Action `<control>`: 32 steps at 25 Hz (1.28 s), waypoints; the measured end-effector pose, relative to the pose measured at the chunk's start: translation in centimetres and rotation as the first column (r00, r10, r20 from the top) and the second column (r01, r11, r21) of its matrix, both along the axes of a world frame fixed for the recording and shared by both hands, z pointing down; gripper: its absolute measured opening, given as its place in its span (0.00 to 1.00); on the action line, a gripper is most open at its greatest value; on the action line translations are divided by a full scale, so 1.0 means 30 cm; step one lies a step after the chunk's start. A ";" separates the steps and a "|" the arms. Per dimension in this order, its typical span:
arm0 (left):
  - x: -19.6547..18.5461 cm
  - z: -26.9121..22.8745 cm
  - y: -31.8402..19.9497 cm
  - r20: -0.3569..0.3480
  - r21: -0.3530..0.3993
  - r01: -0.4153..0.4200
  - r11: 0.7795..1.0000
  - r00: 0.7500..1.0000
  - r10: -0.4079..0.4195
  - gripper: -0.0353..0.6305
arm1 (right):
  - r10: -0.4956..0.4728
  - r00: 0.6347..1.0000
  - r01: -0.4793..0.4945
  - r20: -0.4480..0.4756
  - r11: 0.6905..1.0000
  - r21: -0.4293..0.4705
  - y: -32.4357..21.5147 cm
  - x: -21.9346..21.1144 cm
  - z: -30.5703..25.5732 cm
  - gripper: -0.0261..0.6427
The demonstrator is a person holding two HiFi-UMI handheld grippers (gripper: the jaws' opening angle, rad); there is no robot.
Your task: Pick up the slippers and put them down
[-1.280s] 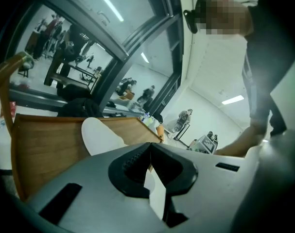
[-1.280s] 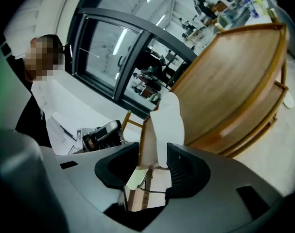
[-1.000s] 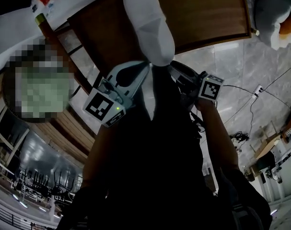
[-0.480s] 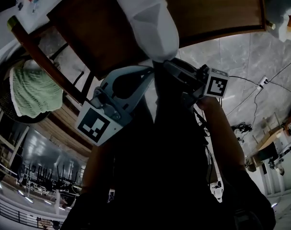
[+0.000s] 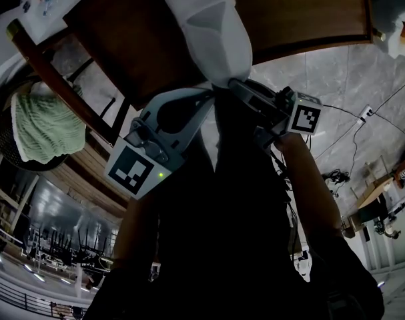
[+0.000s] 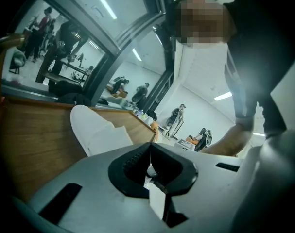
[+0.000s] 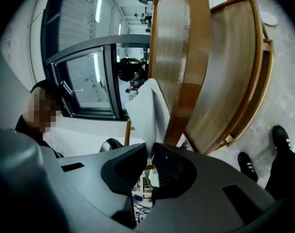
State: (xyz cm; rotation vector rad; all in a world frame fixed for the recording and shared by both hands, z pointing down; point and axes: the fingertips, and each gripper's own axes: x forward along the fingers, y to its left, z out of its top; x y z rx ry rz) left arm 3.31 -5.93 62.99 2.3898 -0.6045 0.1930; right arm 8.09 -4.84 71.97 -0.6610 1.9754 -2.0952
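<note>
Head view, slipper (image 5: 209,25): white, soft and rounded. It is seen at upper centre against the wooden tabletop (image 5: 142,39), and whether it is lifted clear cannot be told.
Left gripper view, left claw (image 6: 149,149): closed on a thin white edge of the slipper (image 6: 96,132).
Right gripper view, right claw (image 7: 151,152): has just been closing. The slipper (image 7: 146,113) is nipped by its edge between the jaws.
Risk: only thin fabric is pinched, so a slip or drop is judged likely if the claws are pulled apart.

The left gripper (image 5: 211,93) and right gripper (image 5: 233,85) are held close together, tips nearly meeting. The left jaws pinch the white slipper (image 5: 209,25). The right jaws have just been closing and now clamp the same slipper's edge between them.
</note>
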 end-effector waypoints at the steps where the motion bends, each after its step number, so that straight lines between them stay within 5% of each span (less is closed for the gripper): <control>1: -0.009 0.001 0.000 0.002 0.000 0.010 1.000 1.000 -0.010 0.07 | -0.009 1.000 0.009 -0.010 1.000 0.022 0.000 0.001 -0.006 0.12; 7: -0.059 -0.052 -0.017 0.026 0.058 0.053 0.997 0.998 -0.055 0.07 | -0.057 0.989 0.090 -0.139 0.965 0.247 -0.050 0.001 -0.104 0.11; 14: -0.128 -0.246 -0.049 0.001 0.118 0.128 0.985 0.992 -0.129 0.07 | 0.045 0.984 0.042 -0.170 0.880 0.474 -0.156 -0.010 -0.383 0.11; 19: -0.170 -0.438 -0.150 -0.038 0.260 0.168 0.951 0.986 -0.164 0.07 | 0.120 0.969 0.067 -0.215 0.711 0.700 -0.299 -0.029 -0.625 0.11; 25: -0.164 -0.693 -0.212 -0.013 0.390 0.166 0.906 0.984 -0.175 0.07 | 0.255 0.940 0.068 -0.225 0.506 0.860 -0.395 0.017 -0.952 0.11; 30: -0.175 -0.883 -0.255 -0.008 0.492 0.192 0.849 0.976 -0.216 0.07 | 0.442 0.865 0.114 -0.239 0.289 0.950 -0.448 0.082 -1.164 0.11; 32: -0.180 -0.928 -0.263 -0.007 0.519 0.203 0.830 0.972 -0.233 0.07 | 0.503 0.831 0.135 -0.238 0.232 0.963 -0.468 0.121 -1.213 0.10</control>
